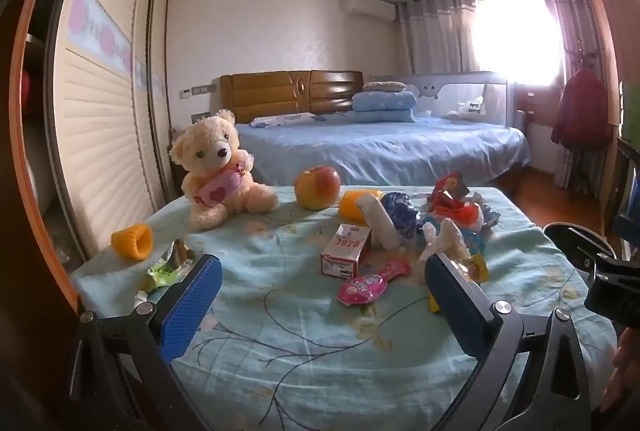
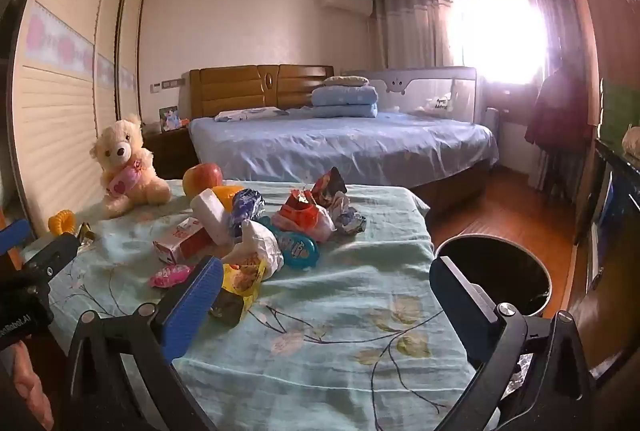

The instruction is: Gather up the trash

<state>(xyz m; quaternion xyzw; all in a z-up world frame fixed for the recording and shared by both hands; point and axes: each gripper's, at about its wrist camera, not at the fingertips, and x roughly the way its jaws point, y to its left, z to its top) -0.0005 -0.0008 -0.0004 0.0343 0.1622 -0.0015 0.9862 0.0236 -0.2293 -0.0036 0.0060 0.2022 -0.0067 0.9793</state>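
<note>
Hovering above the trash pile (image 1: 416,231) on the table (image 1: 280,331), both hand-held grippers, left (image 1: 323,295) and right (image 2: 326,295), spread wide, empty.

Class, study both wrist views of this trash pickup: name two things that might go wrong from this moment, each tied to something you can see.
1. The wrappers lie heaped together, so the open right gripper closing on the yellow wrapper may drag the white bag along or scatter pieces.
2. The bin stands off the table's right edge; a loosely pinched wrapper could fall on the floor.
3. The apple and teddy bear sit near the trash and might be binned by mistake.
</note>
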